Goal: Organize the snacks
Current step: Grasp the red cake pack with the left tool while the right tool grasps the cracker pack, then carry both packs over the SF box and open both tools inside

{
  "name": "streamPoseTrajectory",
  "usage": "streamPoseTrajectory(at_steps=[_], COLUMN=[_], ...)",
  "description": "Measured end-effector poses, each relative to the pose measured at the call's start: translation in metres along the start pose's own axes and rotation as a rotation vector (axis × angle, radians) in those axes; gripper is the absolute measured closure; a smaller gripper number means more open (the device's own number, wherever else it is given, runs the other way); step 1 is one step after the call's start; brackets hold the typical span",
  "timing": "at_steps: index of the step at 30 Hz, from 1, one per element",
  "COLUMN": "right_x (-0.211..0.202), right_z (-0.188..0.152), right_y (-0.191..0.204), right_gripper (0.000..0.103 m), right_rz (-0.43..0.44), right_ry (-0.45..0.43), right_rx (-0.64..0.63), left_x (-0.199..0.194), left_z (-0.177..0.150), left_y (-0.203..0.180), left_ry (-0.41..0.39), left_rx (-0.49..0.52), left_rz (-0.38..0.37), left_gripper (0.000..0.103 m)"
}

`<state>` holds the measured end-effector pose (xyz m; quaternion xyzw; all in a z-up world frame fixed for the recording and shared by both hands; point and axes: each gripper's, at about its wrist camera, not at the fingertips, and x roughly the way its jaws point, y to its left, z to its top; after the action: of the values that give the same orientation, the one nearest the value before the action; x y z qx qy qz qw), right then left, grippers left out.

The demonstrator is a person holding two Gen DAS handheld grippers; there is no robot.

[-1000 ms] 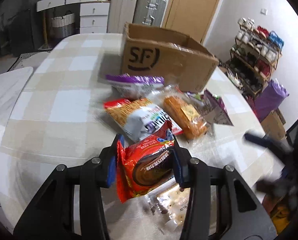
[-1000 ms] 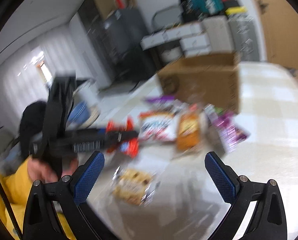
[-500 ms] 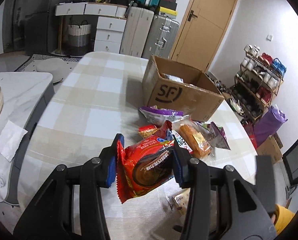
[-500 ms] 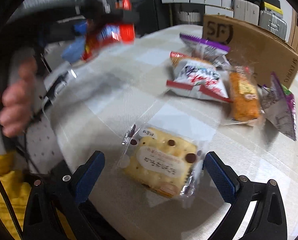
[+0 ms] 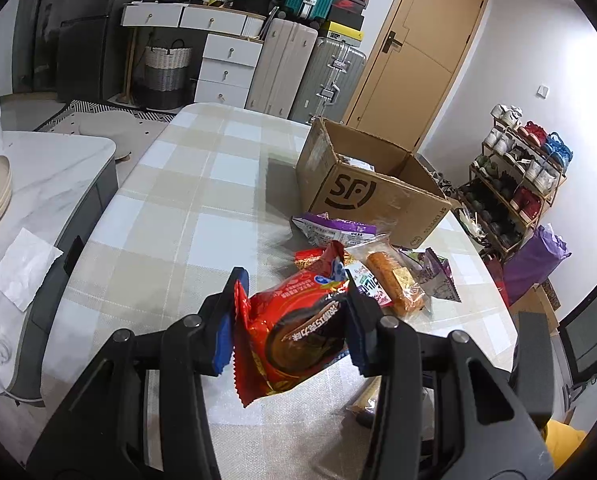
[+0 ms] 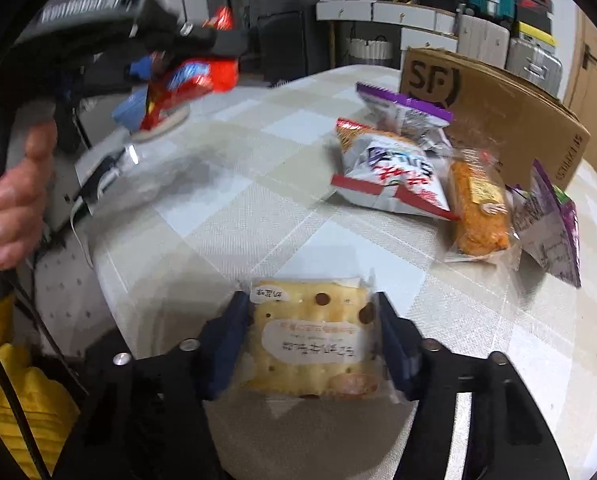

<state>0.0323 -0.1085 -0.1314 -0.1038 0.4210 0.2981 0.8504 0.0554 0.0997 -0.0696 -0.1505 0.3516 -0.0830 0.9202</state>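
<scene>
My left gripper [image 5: 292,320] is shut on a red snack packet [image 5: 294,336] and holds it high above the checked table [image 5: 170,216]; it also shows in the right wrist view [image 6: 178,80]. My right gripper [image 6: 312,340] is shut on a clear-wrapped yellow cracker pack [image 6: 312,342] near the table's front edge. Several snacks lie by an open SF cardboard box [image 5: 370,192]: a purple bag [image 6: 402,110], a white and red bag [image 6: 390,172], an orange cake pack [image 6: 478,208] and a purple-green bag [image 6: 550,220].
A white side table [image 5: 50,168] with plates and a tissue stands left of the table. Suitcases, drawers and a door are at the back. A shoe rack [image 5: 514,184] stands to the right.
My right gripper has come down over the cracker pack and closed on it. My left gripper has risen higher with the red packet.
</scene>
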Motion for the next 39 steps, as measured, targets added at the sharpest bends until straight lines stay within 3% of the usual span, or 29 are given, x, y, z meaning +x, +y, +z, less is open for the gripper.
streamPoseTrajectory(at_steps=[10,22,32,39], right_x=[-0.008,-0.087,-0.173,-0.204], right_z=[-0.001,0.026,0.081,0.122], right_y=[0.001,-0.048,-0.098,-0.114], right_gripper=[0.044,0.044,0.044,0.044], right_rz=[0.016,0.073,0.069,0.074], right_ry=[-0.044,-0.278,-0.484,-0.549], right_rx=[0.020,0.206,0.274,0.263], left_x=[0.001,-0.007,-0.019,-0.027], left_z=[-0.001,0.015,0.072,0.112], left_y=[-0.002,-0.022,-0.076,-0.122], left_ry=[0.003,-0.008,-0.057,-0.108], left_rx=[0.005,0.056,0.128,0.214], left_rz=[0.000,-0.023,-0.130,-0.132], left_gripper=[0.061,0.061,0.061,0.061])
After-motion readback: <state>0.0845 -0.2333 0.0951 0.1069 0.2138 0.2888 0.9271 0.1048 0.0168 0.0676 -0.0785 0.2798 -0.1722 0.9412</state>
